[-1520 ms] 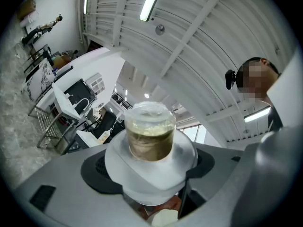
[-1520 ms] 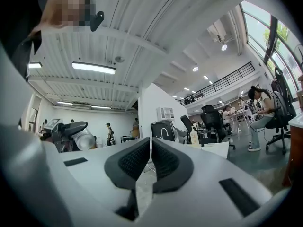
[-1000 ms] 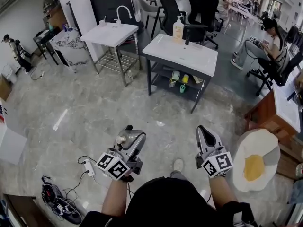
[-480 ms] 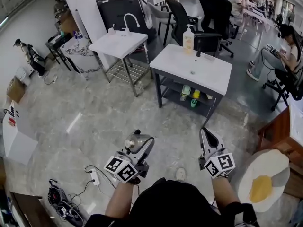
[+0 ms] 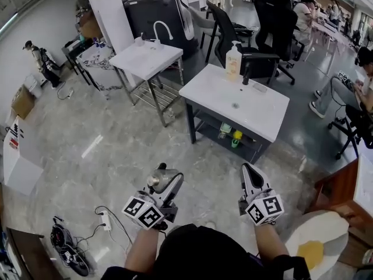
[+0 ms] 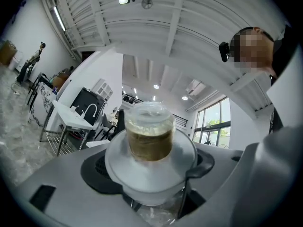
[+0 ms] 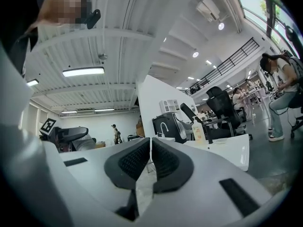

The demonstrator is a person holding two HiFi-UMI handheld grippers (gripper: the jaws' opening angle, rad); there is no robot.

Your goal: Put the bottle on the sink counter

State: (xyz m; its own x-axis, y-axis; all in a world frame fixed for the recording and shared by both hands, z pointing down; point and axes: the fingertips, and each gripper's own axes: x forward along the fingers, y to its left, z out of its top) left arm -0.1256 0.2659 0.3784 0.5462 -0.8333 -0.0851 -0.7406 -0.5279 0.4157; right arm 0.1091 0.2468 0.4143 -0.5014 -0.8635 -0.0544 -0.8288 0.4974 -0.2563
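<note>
One bottle, clear with a brownish fill and a pale cap, sits in the left gripper. The jaws stand wide and are clamped on its body, while the neck and cap rise free of the pads. It is well short of the counter, on the counter's near side and over bare floor. The right gripper is level with it, equally far from the counter. Its jaws are pressed together with nothing between them.

By my reading, this is the carry step. The grasp looks made, and the placing has not begun.

On the counter's far edge stand the soap and a dark tap, with the drain just in front of them. The near and right parts of the top are bare. Left of the counter and beyond it is a second sink on a metal frame. Office chairs stand behind the counter.

The next move calls for closing the gap to the counter's near edge. The bottle then has to clear the rim before it comes down on the top. A bare patch near the front, away from the soap, tap and drain, seems the safest target.

The base should meet the top flat and upright before the left jaws let go. A tall, part-filled bottle is likely to tip if it is released at a tilt.
</note>
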